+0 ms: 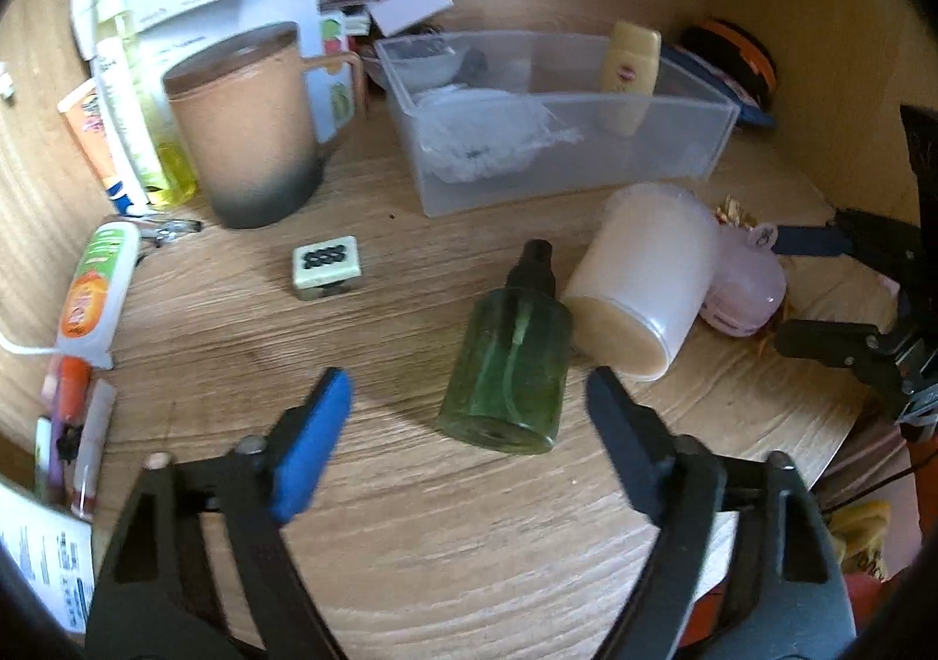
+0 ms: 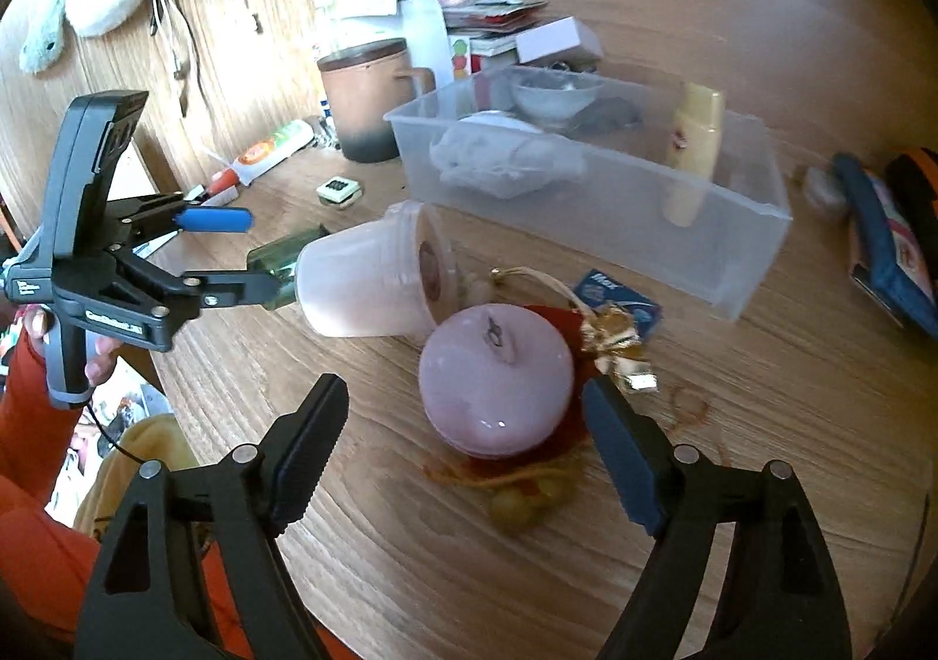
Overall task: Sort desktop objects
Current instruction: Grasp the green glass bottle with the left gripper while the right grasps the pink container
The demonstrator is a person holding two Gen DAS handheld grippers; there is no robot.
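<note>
A green spray bottle [image 1: 507, 361] lies on the wooden desk, its base towards me, between the spread fingers of my left gripper [image 1: 469, 384]; the pads stand clear of it on both sides. Next to it a white jar [image 1: 645, 273] lies on its side. In the right wrist view a round pink case [image 2: 495, 384] rests on red cloth between the fingers of my right gripper [image 2: 463, 390], which is open, its right pad close to the case's edge. The left gripper [image 2: 246, 252] shows there too, straddling the green bottle [image 2: 287, 255].
A clear plastic bin [image 1: 586, 173] behind holds a yellow bottle [image 1: 627, 74] and a white wrapped bundle. A tan mug [image 1: 246, 126], a small patterned tile [image 1: 325, 264] and an orange-and-green tube [image 1: 97, 285] sit to the left. A gold ornament [image 2: 621, 349] lies beside the pink case.
</note>
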